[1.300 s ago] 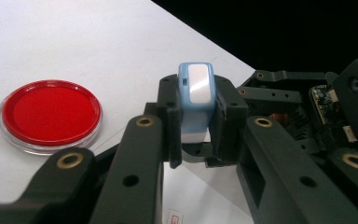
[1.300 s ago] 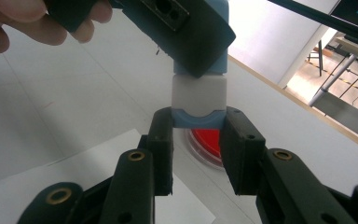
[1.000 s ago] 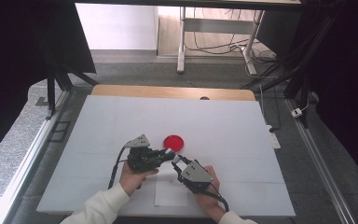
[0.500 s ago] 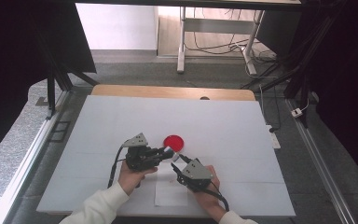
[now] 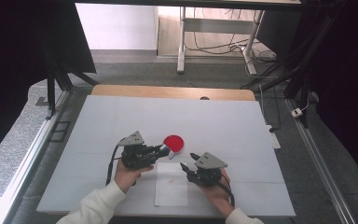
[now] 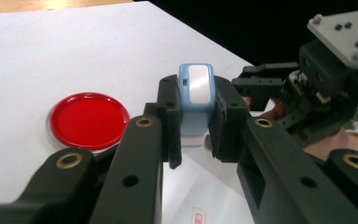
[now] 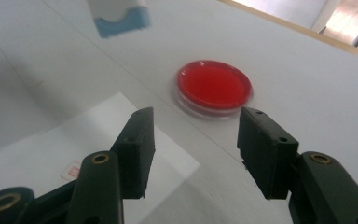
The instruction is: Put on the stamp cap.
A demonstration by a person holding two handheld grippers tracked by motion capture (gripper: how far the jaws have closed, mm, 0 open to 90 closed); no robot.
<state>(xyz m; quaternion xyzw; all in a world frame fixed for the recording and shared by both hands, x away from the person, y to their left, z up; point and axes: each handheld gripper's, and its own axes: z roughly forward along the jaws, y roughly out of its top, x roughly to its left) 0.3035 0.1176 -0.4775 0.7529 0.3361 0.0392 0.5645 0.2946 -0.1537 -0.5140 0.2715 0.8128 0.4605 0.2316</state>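
Left gripper [image 6: 193, 140] clamps a blue stamp [image 6: 196, 93], base hidden between pads. Right gripper [image 7: 193, 154], just opening, empty; red lid [image 7: 214, 86] blurred beyond, mid-tabletop.

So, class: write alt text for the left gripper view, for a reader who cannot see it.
Two black jaws of the left gripper clamp a small blue and white stamp upright above a white table. A red ink pad lies at left; the right gripper is at right.

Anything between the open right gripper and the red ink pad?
Nothing visible. In the right gripper view, bare white table lies between the right gripper and the round red ink pad; the blue-and-white stamp hangs off to one side.
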